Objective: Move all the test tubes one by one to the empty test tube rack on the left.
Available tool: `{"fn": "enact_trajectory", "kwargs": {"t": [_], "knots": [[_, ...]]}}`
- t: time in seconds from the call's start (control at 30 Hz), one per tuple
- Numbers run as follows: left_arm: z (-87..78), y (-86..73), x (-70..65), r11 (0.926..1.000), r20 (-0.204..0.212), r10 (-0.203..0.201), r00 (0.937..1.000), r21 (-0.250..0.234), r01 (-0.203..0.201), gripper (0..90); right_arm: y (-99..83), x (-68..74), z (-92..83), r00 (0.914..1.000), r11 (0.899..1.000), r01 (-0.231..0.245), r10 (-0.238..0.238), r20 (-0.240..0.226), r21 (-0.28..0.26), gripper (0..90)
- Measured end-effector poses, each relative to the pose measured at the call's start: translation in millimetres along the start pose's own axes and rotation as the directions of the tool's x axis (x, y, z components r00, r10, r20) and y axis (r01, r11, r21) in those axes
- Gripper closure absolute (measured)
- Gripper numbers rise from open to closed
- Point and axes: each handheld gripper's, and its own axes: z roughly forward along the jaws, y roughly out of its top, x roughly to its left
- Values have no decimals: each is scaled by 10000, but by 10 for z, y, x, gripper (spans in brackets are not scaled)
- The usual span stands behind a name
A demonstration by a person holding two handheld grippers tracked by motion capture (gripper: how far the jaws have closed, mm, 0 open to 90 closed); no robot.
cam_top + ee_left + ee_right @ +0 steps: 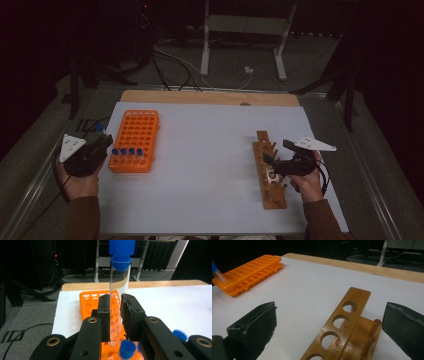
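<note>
From the high view, the left gripper (102, 141) sits just off the left edge of the white table (210, 165), right beside the orange rack (135, 140). There's a bit of blue at its tip, the cap of the test tube (100, 128) it's carrying. The rack has four blue-capped tubes (127, 151) lined up in its near row, the other holes look free. Over on the right, the right gripper (276, 153) hangs over the wooden rack (268, 170), which lies lengthwise with its pegs sticking out toward the hand.

Left gripper view: this one's clear. The two black jaws are clamped on a clear glass test tube (118, 302) with a blue cap, tube standing upright between the pads, its rounded bottom poking out below them. The orange rack (87, 302) is right behind and under it, and a couple of blue caps (127, 348) from the tubes already in the rack show at the bottom, a bit blurry.

Right gripper view: jaws spread wide apart, nothing between them, not gripping anything. The wooden rack (342, 325) sits in the gap below, round holes in its top bar and a peg (373, 330) standing near the right jaw. Far off at the left edge you can see the orange rack (249, 272) and the capped tube (217, 272) tilted next to it
</note>
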Motion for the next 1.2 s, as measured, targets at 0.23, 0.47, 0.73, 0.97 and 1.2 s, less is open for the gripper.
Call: {"fn": "enact_trajectory", "kwargs": {"t": [0.23,0.47,0.73,0.97,1.2], "knots": [[13,-138,43,9994,-28,-77,10000,342,78,782,-6,5,5,10000,10000,37,-37,-18,48,0],[40,-252,50,9984,-22,-170,9999,543,171,782,-8,6,0,10000,10000,69,-69,-53,31,0],[5,-272,93,9986,-108,-368,9993,371,371,782,-9,0,5,10000,10000,41,-41,-54,25,0],[-8,-320,145,9977,-320,-441,9985,500,457,782,-17,-3,15,10000,10000,39,-39,-69,58,0],[78,-420,93,9932,-112,43,9999,1164,-30,781,-21,-9,5,10000,10000,18,-18,-82,29,0]]}}
